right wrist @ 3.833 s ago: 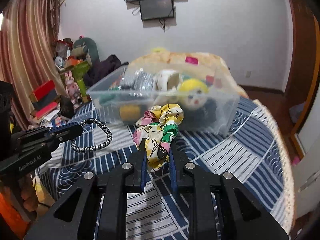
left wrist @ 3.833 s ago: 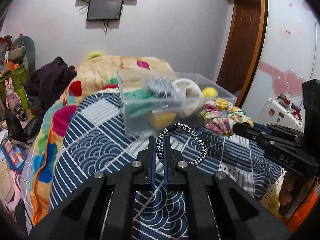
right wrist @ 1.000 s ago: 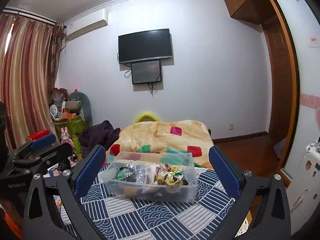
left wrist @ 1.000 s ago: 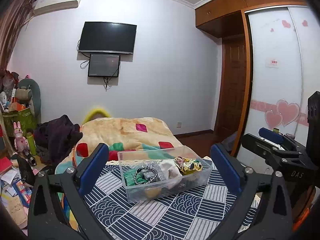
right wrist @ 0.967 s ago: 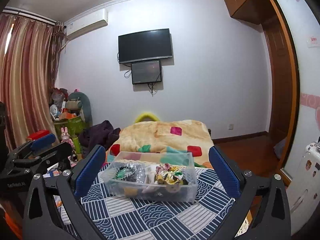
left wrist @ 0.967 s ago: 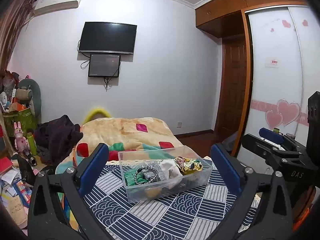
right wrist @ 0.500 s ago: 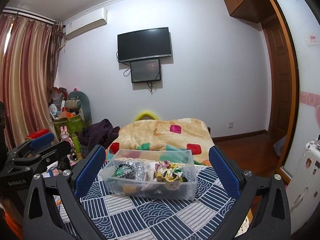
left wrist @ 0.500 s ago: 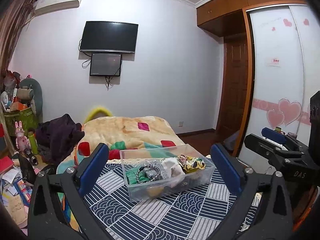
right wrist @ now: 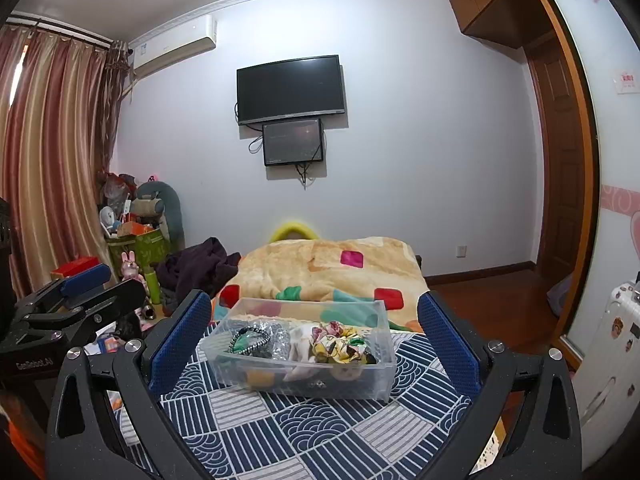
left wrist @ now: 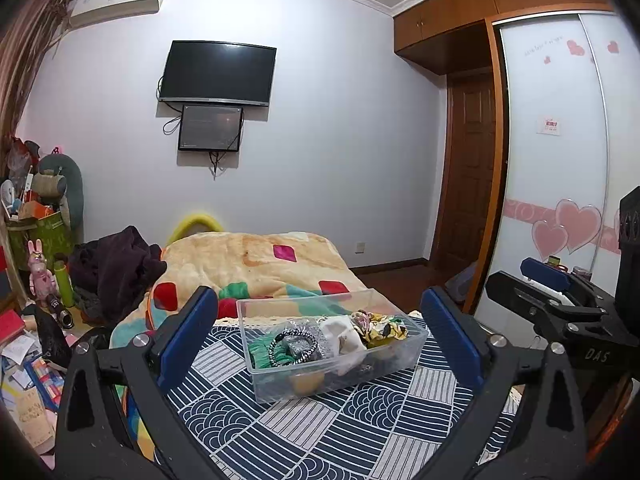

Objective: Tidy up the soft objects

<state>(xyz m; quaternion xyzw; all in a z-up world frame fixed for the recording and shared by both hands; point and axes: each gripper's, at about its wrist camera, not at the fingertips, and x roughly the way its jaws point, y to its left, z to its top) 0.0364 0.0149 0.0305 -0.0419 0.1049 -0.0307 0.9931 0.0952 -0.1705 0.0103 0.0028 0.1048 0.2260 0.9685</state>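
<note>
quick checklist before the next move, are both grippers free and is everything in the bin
1. Left gripper open and holding nothing: ok.
2. Right gripper open and holding nothing: ok.
3. Black-and-white hair band inside the clear bin: ok.
4. Floral scrunchie inside the bin: ok.
5. Bin upright on the patterned blue bedcover: ok.
6. No soft items left on the bedcover outside the bin: cannot tell, the grippers hide the near part.

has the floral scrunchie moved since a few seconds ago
Yes. The floral scrunchie left the right claw and now lies inside the clear bin, right of the braided band.
</note>
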